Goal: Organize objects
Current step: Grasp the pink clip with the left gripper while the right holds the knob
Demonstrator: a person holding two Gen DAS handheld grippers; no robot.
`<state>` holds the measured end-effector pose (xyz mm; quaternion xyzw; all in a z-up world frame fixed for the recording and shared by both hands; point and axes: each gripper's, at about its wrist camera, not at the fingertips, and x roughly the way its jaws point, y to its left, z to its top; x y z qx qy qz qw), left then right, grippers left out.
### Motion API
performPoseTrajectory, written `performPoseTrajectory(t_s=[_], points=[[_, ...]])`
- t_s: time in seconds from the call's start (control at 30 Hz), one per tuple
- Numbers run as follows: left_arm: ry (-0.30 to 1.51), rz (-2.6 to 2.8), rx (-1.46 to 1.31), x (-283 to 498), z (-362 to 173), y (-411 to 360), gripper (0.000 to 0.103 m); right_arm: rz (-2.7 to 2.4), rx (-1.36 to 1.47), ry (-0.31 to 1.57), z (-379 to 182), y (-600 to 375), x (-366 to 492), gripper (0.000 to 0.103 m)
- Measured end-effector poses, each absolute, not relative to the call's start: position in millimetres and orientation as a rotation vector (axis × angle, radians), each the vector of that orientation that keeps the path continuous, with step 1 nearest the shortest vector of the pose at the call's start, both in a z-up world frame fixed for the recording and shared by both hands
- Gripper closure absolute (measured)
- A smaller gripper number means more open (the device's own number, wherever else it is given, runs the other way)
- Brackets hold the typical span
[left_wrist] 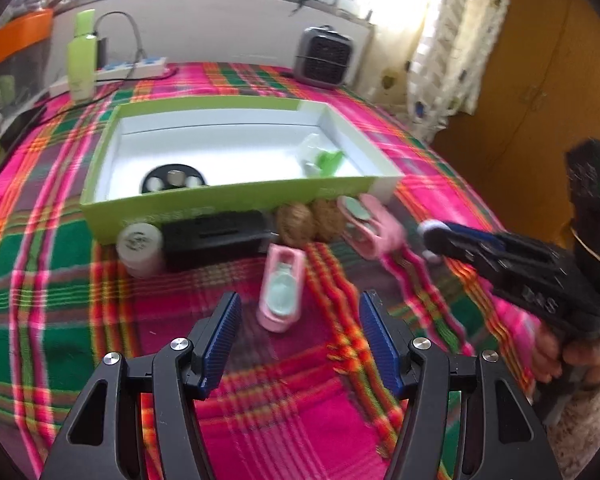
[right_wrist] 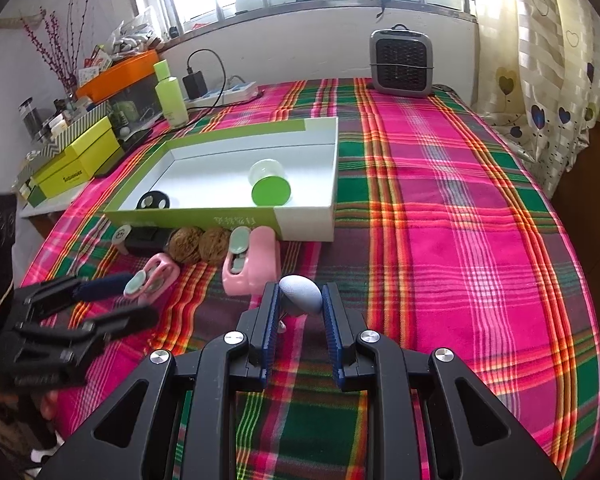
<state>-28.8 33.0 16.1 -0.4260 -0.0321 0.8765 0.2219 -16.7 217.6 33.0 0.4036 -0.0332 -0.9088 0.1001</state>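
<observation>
A green and white box (left_wrist: 228,196) (right_wrist: 300,216) lies open on the plaid cloth, holding a black disc (left_wrist: 174,179) (right_wrist: 153,202) and a green-lidded jar (right_wrist: 270,184) on its side. In front of it lie a white cap (left_wrist: 139,242), a black block (left_wrist: 216,238), two brown walnuts (left_wrist: 312,220) (right_wrist: 200,244) and two pink clips (left_wrist: 282,294) (left_wrist: 370,226) (right_wrist: 252,264). My left gripper (left_wrist: 300,340) (right_wrist: 116,296) is open, just short of the nearer pink clip. My right gripper (right_wrist: 300,312) (left_wrist: 440,236) is shut on a pale blue-grey egg-shaped thing (right_wrist: 302,294).
A small grey heater (right_wrist: 402,62) (left_wrist: 324,58) stands at the back by the window. A green bottle (left_wrist: 82,58) (right_wrist: 171,94) and a power strip (left_wrist: 132,70) are at the back left. Boxes (right_wrist: 76,164) are stacked at the left. A curtain (right_wrist: 548,92) hangs on the right.
</observation>
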Motion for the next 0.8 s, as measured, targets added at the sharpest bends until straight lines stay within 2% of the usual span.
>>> performPoseTrajectory(t_s=[0.33,0.47,0.6,0.8], points=[[0.028,2.478,-1.188,-41,15,44,0.043,-2.662,1.202,-0.106,27,211,-15,0.08],[0.027,2.492,-1.19,-44,15,44,0.058,-2.652,1.207,-0.105,25,209,-14,0.08],[0.033,2.497,-1.191,-45,15,45,0.066,-2.646,1.206,-0.104,25,206,-14,0.08],[0.044,2.509,-1.195,-46,15,46,0.071,-2.636,1.207,-0.101,24,202,-14,0.08]])
